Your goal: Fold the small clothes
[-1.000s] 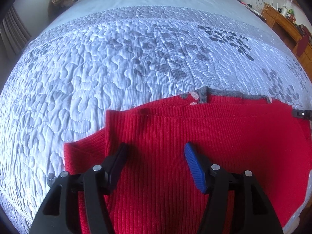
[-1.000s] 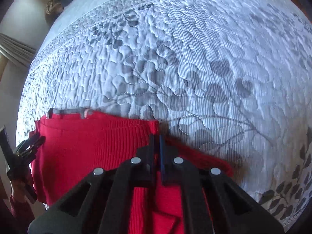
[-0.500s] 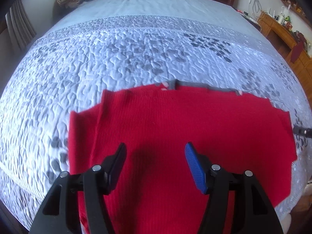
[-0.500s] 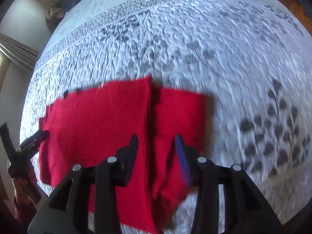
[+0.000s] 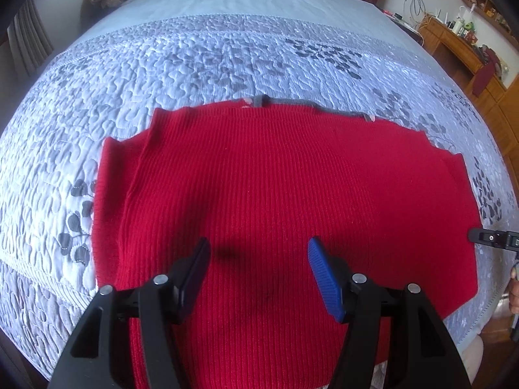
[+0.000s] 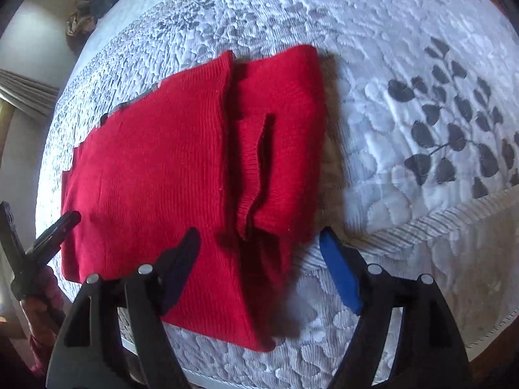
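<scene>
Left wrist view: my left gripper point(image 5: 258, 261) hangs over the red sweater point(image 5: 275, 188), jaws apart, holding nothing. The sweater lies flat on the bed point(image 5: 201, 55).

Right wrist view: my right gripper point(image 6: 259, 253) is above the sweater's point(image 6: 155, 168) folded sleeve point(image 6: 285, 123), jaws wide apart.

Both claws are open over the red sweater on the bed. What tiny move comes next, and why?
Probably lower the right gripper and pinch the folded sleeve. Both grippers are open and hold nothing. The sleeve lies bunched with a loose flap on the sweater, so it likely needs tidying before another fold.
</scene>
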`<action>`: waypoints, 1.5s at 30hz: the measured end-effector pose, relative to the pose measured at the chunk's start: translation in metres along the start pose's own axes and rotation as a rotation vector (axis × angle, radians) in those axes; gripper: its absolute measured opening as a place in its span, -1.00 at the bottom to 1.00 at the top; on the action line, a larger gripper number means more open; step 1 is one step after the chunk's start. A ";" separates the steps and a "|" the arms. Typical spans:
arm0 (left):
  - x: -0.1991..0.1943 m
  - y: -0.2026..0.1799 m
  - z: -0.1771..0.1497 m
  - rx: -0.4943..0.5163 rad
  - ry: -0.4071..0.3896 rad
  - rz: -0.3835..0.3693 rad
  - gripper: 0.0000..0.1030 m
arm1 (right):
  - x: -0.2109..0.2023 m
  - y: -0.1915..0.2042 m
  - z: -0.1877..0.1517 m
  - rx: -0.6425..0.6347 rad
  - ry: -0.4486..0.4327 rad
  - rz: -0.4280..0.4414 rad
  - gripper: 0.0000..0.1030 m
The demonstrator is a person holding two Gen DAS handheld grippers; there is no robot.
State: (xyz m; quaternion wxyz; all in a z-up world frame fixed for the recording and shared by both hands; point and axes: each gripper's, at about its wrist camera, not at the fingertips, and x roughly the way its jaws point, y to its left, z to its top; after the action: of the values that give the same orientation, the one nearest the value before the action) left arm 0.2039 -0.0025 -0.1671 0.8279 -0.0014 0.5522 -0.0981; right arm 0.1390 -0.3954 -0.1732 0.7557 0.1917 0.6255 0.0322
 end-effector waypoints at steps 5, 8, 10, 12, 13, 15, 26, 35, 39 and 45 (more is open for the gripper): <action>0.007 0.004 -0.002 0.005 0.008 0.002 0.23 | 0.007 -0.007 0.008 0.025 -0.011 0.055 0.45; 0.009 0.005 -0.003 0.007 0.003 -0.004 0.25 | 0.006 -0.010 0.015 0.038 -0.019 0.110 0.22; 0.010 0.004 -0.003 0.010 0.001 -0.005 0.27 | 0.007 -0.008 0.018 0.034 -0.016 0.120 0.02; 0.011 0.004 -0.003 0.016 -0.001 -0.004 0.29 | 0.008 -0.007 0.020 0.020 -0.011 0.114 -0.16; 0.012 0.004 -0.003 0.018 -0.001 -0.004 0.30 | 0.009 -0.005 0.020 0.009 -0.010 0.101 -0.21; 0.013 0.003 -0.003 0.021 -0.002 -0.006 0.31 | 0.013 -0.003 0.020 -0.001 -0.004 0.071 -0.32; 0.017 0.006 -0.004 0.030 -0.005 -0.021 0.37 | 0.026 0.003 0.021 -0.013 -0.002 0.003 -0.38; 0.023 0.006 -0.005 0.031 -0.007 -0.033 0.41 | 0.033 0.005 0.023 -0.012 -0.010 -0.029 -0.38; 0.025 0.007 -0.006 0.030 -0.008 -0.039 0.42 | 0.033 0.003 0.022 0.005 -0.015 -0.025 -0.37; 0.026 0.007 -0.008 0.043 -0.009 -0.050 0.46 | 0.033 0.006 0.025 0.026 0.005 -0.056 -0.40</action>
State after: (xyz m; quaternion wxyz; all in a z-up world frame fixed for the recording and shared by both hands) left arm 0.2071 0.0013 -0.1953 0.8275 0.0023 0.5461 -0.1306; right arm 0.1708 -0.3864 -0.1981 0.7521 0.1841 0.6328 0.0035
